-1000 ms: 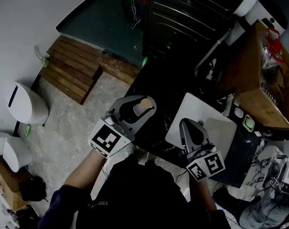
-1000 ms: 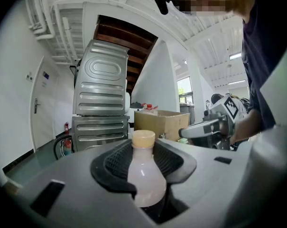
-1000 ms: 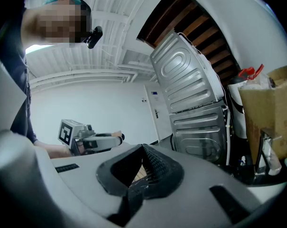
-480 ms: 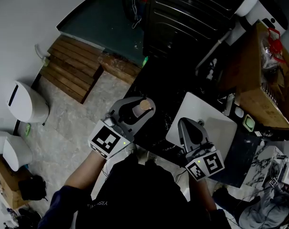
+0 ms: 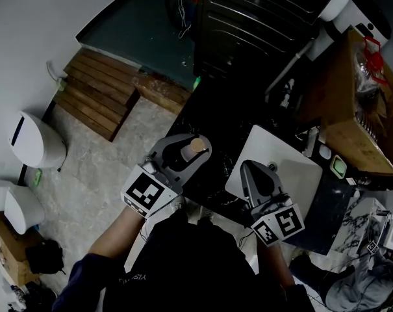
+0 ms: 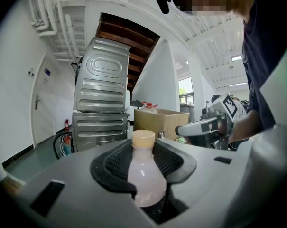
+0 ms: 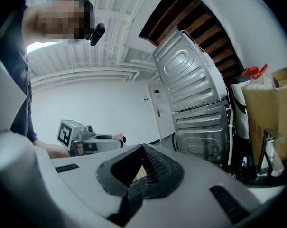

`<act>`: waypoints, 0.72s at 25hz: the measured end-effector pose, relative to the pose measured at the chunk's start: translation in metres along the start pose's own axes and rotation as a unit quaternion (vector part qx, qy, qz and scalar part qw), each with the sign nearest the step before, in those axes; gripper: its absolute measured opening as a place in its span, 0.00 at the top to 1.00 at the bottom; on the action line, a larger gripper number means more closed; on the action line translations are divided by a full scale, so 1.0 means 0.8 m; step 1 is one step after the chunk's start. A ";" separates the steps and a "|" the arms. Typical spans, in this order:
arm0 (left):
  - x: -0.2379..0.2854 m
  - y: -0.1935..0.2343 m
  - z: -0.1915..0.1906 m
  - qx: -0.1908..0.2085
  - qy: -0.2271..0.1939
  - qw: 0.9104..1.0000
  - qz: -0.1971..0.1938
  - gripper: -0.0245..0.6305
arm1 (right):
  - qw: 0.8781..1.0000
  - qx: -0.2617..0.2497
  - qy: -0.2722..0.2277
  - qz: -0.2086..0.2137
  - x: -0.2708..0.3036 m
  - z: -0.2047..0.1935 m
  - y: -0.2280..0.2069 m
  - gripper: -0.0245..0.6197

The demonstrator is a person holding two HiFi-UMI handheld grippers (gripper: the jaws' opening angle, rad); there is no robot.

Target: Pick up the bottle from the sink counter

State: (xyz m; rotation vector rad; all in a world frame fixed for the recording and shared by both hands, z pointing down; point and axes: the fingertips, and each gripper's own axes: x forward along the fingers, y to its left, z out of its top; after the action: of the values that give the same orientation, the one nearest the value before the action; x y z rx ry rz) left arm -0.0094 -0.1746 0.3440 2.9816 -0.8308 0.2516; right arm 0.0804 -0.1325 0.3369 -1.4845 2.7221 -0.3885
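Between the jaws of the left gripper (image 5: 192,148), one bottle (image 6: 144,172) is held upright. Its long axis is set vertical, with the tan cap (image 6: 143,138) turned up and the pale, milky body below it. The base is hidden by the gripper's own body, so whether it rests on the dark counter (image 5: 215,119) cannot be told. In the head view the bottle is seen from above at the counter's near left edge, to the left of the white sink basin (image 5: 303,171). The ribbed black pads are closed on the bottle from both sides, and the jaws are kept fairly wide by it.

The left gripper is carried on a forearm (image 5: 112,236) that is reached forward from the lower left. It is pointed close to level, with the stacked metal machines (image 6: 101,103) ahead of it. The right gripper (image 5: 253,169) is held beside it, apart from it, over the near edge of the basin, and is likewise close to level. Its jaws are brought together at the tips, and nothing is gripped between them.

One bottle and two grippers are counted. Two marker cubes are seen, the left marker cube (image 5: 144,194) and the right marker cube (image 5: 279,225), one at the back of each gripper. Two metal machines are stacked one on the other, and one cardboard box (image 6: 160,120) is seen beside them.
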 end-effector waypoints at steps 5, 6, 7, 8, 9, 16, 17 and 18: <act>0.002 0.000 -0.002 0.000 -0.001 1.000 -0.001 0.75 | 1.000 -0.001 0.003 0.000 0.002 -0.003 -0.002 0.92; 0.002 0.000 -0.002 -0.001 0.000 1.000 -0.002 0.75 | 1.000 -0.001 0.004 0.000 0.002 -0.003 -0.002 0.92; 0.002 0.000 -0.002 -0.001 0.000 1.000 -0.002 0.75 | 1.000 -0.002 0.005 0.000 0.002 -0.003 -0.001 0.92; 0.002 0.000 -0.002 -0.001 0.000 1.000 -0.002 0.75 | 1.000 -0.002 0.006 0.000 0.002 -0.003 -0.001 0.92; 0.002 0.001 -0.001 -0.001 0.000 1.000 -0.002 0.75 | 1.000 -0.002 0.006 0.000 0.002 -0.003 -0.001 0.92; 0.004 0.001 -0.003 -0.002 0.002 1.000 -0.002 0.75 | 1.000 -0.002 0.009 0.001 0.004 -0.004 -0.003 0.92; 0.005 0.001 -0.003 -0.001 0.002 1.000 -0.002 0.75 | 1.000 -0.002 0.010 0.001 0.004 -0.004 -0.004 0.92; 0.006 0.001 -0.003 -0.002 0.003 1.000 -0.003 0.75 | 1.000 -0.002 0.010 0.001 0.005 -0.004 -0.004 0.92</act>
State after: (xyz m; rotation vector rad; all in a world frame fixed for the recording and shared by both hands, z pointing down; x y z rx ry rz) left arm -0.0065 -0.1777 0.3468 2.9788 -0.8206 0.2571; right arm 0.0807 -0.1366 0.3409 -1.4865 2.7411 -0.4007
